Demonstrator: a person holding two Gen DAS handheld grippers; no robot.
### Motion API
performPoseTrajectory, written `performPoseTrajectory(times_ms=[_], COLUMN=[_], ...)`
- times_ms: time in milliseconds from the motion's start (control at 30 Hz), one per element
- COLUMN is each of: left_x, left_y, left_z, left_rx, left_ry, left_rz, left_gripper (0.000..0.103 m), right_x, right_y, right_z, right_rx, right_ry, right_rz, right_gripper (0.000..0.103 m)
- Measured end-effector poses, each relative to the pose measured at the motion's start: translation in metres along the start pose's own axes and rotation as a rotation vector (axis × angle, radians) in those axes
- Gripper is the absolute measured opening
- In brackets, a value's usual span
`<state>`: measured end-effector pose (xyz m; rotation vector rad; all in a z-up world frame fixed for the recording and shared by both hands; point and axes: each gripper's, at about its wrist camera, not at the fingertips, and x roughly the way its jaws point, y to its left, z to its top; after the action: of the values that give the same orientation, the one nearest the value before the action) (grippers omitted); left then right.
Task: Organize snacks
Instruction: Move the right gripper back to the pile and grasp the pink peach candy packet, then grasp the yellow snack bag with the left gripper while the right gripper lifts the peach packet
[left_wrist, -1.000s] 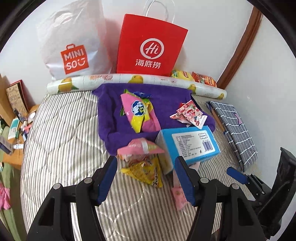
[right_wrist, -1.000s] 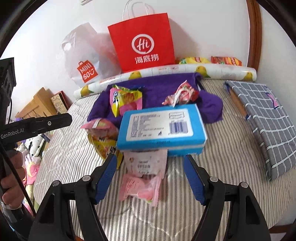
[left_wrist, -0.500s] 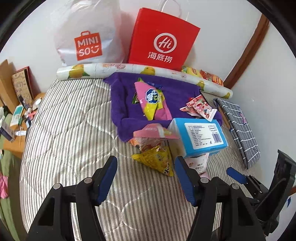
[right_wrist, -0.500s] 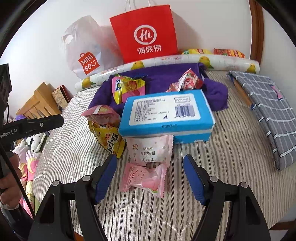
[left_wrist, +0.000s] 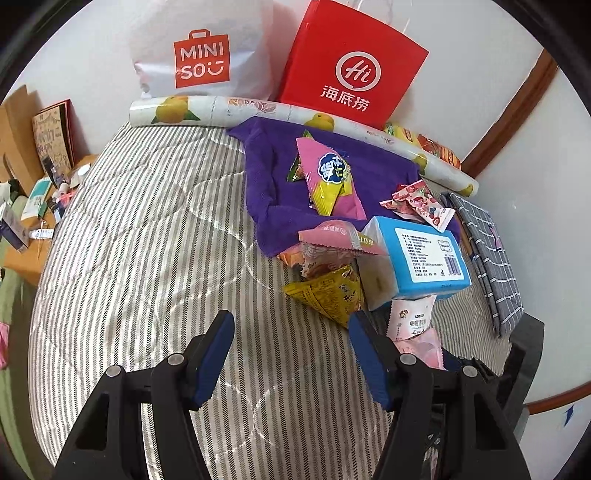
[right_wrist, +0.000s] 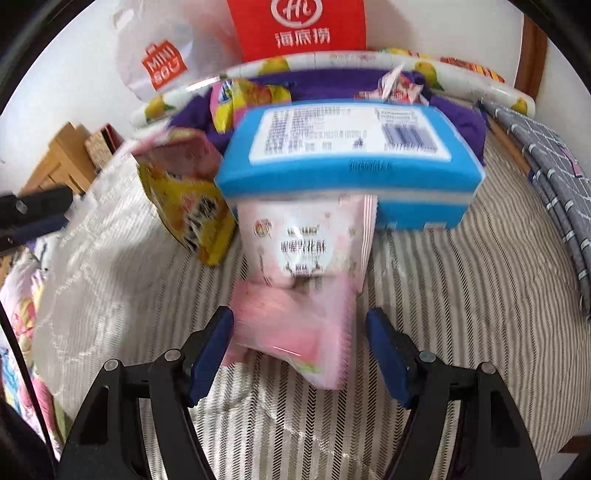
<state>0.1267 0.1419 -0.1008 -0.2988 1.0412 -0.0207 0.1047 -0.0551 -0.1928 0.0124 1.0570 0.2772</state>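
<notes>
From the left wrist, the left hand-held gripper (left_wrist: 290, 349) hangs with jaws apart over bare striped bed (left_wrist: 155, 258); the snack pile (left_wrist: 332, 280) lies ahead-right beside the blue box (left_wrist: 424, 254).

The right wrist alone shows the right hand-held gripper (right_wrist: 299, 338), jaws apart, straddling a pink packet (right_wrist: 295, 325); whether its pads touch is unclear.

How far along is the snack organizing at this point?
Barely started. Done: nothing looks sorted; the snack packets lie mixed around the blue box on the striped bed. In hand: nothing yet; the right hand-held gripper is open, straddling a pink packet. The left hand-held gripper is open over bare quilt. Left: essentially everything.
</notes>
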Motion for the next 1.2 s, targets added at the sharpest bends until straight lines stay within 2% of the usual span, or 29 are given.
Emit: performPoseTrajectory(times_ms=[133, 267, 367, 533, 600, 700, 900, 1100, 1200], left_x=[0.008, 0.014, 0.018, 0.029, 0.036, 0.044, 0.060, 0.085, 0.092], left_y=[0.001, -0.003, -0.009, -0.018, -0.022, -0.027, -0.034, -0.041, -0.040], left_z=[-0.004, -0.008, -0.009, -0.007, -0.005, -0.003, 0.004, 0.006, 0.006], left_rx=[-0.007, 0.000, 0.018, 0.035, 0.030, 0.029, 0.039, 0.070, 0.053], left_ry=[0.018, 0.026, 0.025, 0.018, 0.021, 0.016, 0.002, 0.018, 0.023], left_rz=[0.012, 0.018, 0.024, 0.008, -0.014, -0.030, -0.029, 0.018, 0.009], left_gripper=[0.062, 0.062, 0.062, 0.062, 0.062, 0.062, 0.062, 0.062, 0.062], right_x=[0.002, 0.005, 0.002, -0.002, -0.003, -0.005, -0.018, -0.032, -0.037], right_y=[0.010, 0.019, 0.019, 0.012, 0.006, 0.001, -0.019, -0.035, -0.045], right_z=[-0.008, -0.013, -0.014, -0.015, -0.016, -0.017, -0.016, -0.013, -0.010], right_rx=[-0.034, -0.059, -0.061, -0.074, -0.069, -0.057, -0.008, 0.015, 0.035], right_ry=[-0.025, -0.063, -0.086, -0.110, -0.111, -0.110, -0.120, -0.144, -0.147], right_rz=[-0.039, -0.092, -0.095, -0.065, -0.046, -0.039, 0.021, 0.033, 0.042], right_gripper=[0.082, 0.082, 0.073, 0.060, 0.059, 0.049, 0.048, 0.048, 0.048])
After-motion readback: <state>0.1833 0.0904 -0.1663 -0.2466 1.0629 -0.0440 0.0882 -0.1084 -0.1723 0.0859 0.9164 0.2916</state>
